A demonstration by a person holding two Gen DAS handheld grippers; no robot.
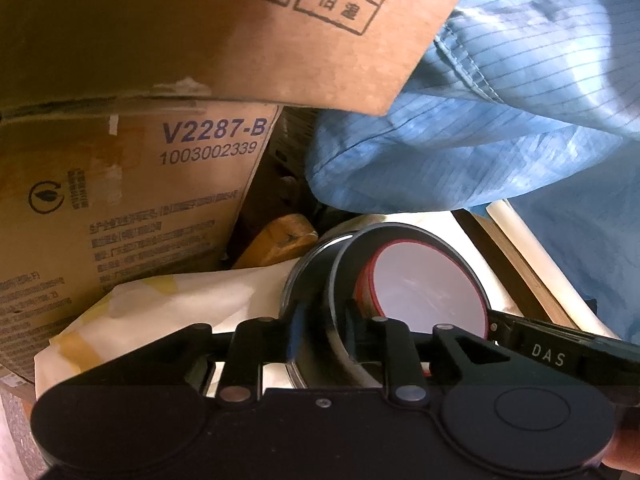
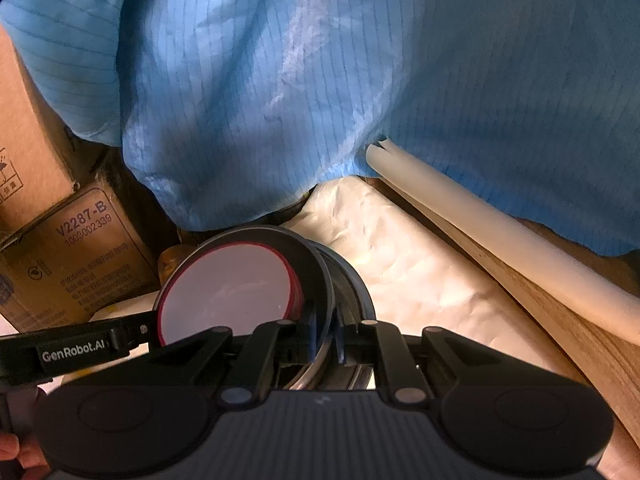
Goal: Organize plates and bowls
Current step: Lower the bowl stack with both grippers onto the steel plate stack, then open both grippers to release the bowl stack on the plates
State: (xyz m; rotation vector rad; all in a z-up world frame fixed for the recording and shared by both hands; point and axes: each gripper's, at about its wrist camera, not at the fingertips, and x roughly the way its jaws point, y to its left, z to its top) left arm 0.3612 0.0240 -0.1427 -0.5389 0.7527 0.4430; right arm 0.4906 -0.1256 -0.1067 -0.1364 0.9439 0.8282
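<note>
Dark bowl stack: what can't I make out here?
- Bottom of the dark bowl: right view, behind the right hand-held gripper.
- Whether the left hand-held gripper presses its rim: left view, pads dark and overlapped.
- What lies beyond the cloth: right view, covered by the blue garment.

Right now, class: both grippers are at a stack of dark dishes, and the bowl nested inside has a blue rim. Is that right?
Not quite. The bowl has a red rim, not blue, as both wrist views show. The rest stands: left gripper and right gripper are at the dark dishes.
</note>
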